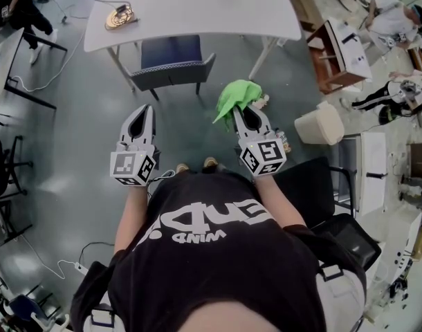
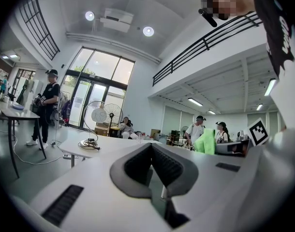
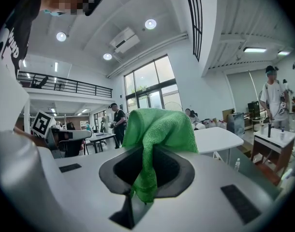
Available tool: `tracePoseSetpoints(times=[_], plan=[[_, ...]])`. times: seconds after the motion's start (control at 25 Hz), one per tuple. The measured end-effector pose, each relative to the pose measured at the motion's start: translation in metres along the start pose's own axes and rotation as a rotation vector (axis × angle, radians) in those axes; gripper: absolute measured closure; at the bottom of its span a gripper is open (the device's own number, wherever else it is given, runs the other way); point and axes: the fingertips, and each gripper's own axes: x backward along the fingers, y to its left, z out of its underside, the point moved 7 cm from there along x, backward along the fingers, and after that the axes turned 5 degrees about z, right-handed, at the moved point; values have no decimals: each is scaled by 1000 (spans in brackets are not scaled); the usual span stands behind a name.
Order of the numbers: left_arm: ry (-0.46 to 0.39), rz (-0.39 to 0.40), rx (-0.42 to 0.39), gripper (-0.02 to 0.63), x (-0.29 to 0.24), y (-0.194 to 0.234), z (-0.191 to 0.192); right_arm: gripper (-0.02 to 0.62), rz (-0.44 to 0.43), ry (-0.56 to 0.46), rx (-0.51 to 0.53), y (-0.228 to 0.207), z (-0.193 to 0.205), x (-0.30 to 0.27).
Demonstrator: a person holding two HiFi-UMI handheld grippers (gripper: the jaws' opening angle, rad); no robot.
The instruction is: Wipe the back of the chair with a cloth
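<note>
floor open up to chair | table close behind it | bin right

cnt: grippers x2 | grn cloth x1 | blu chair x1 | big wht table x1

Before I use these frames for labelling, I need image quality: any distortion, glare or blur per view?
Head view: fisheye curves the white table; green cloth sharp. Left gripper view: dark round vignette, railing bowed, windows bright. Right gripper view: same vignette, ceiling lights glare mildly, cloth weave crisp.
</note>
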Motion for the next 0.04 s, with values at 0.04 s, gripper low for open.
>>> tracePoseSetpoints(times=[0.04], plan=[[1,0,-1,607,1,0,0,549,1,-1,1,1,0,0]])
